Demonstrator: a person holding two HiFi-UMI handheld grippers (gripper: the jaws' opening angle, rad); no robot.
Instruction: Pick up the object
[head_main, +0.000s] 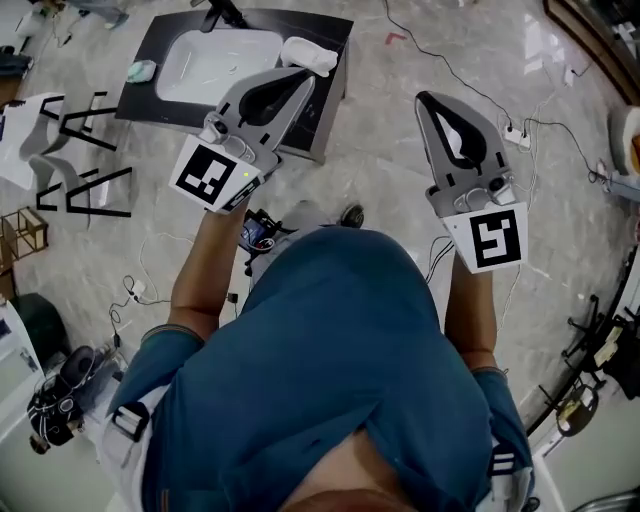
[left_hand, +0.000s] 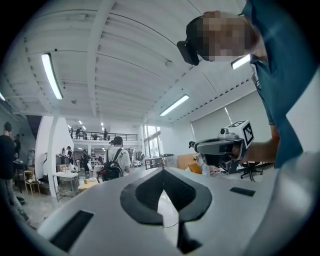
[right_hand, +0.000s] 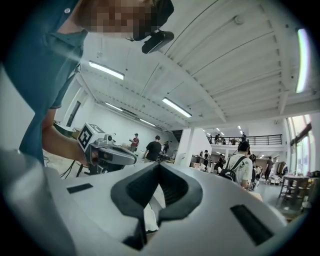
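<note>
Ref pt: dark worktop (head_main: 335, 35) w/ white basin (head_main: 215, 62) sunk in it.

White object (head_main: 308, 55) lies on the worktop's right end, just beside the basin. A small teal item (head_main: 141, 71) sits on the worktop at the basin's left side, and a black tap (head_main: 222, 12) is at the worktop's far edge.

L claw (head_main: 308, 75): jaws together, tips meeting, nothing btwn them. In head view it hangs over the worktop's near right part, tip just short of the white object. Can't tell if it touches. Its own view looks out level into a big hall w/ people.

R claw (head_main: 425, 98): jaws together too, empty. It is off the worktop's right side, over the marble floor (head_main: 400, 60), apart from the white object.

Person in blue shirt (head_main: 340, 370) stands at the worktop's near side, one claw in each hand.

Black frames (head_main: 85, 150) stand on the floor left of the worktop. A cable (head_main: 460, 75) runs to a power strip (head_main: 517, 137) on the floor to its right.
</note>
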